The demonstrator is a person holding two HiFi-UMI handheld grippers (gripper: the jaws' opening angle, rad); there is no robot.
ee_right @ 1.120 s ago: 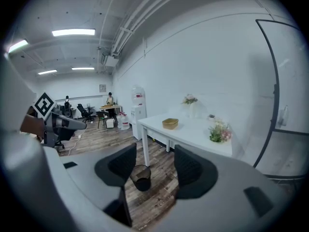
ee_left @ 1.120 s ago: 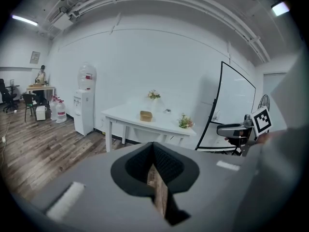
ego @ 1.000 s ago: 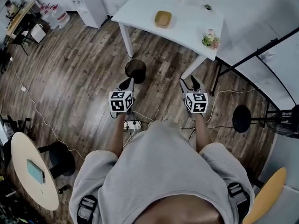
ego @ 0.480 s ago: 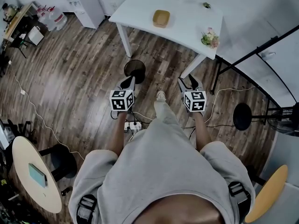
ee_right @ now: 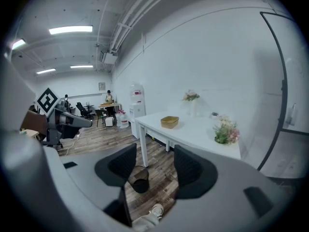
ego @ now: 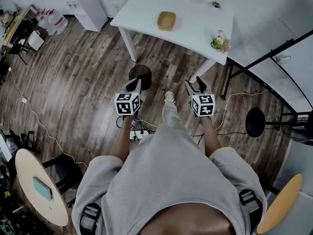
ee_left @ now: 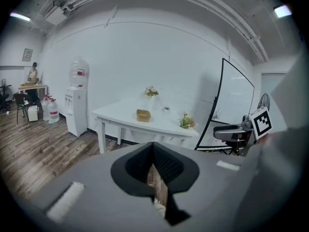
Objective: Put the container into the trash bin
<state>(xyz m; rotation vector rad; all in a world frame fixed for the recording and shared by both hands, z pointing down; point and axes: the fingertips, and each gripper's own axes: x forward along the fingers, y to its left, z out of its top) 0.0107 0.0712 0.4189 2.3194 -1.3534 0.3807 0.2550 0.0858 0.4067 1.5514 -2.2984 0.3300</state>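
The container [ego: 166, 20], a shallow tan bowl, sits on the white table [ego: 195, 26]; it also shows in the left gripper view [ee_left: 143, 115] and the right gripper view [ee_right: 169, 122]. The black trash bin [ego: 140, 74] stands on the wood floor by a table leg. My left gripper [ego: 133, 85] hovers just short of the bin, its jaws together with nothing in them [ee_left: 153, 151]. My right gripper [ego: 195, 84] is held level with it to the right, open and empty [ee_right: 153, 163]; the bin [ee_right: 140, 181] shows through its gap.
A small flower pot [ego: 220, 41] stands on the table's right end. A water dispenser [ego: 86, 4] is at the back left, a power strip [ego: 139, 134] with cables underfoot, a black stool [ego: 255, 122] at right, and a round table [ego: 36, 190] at lower left.
The person has stepped toward the table, one shoe now showing between the grippers. Both grippers have come closer to the bin and table. Jaws unchanged.
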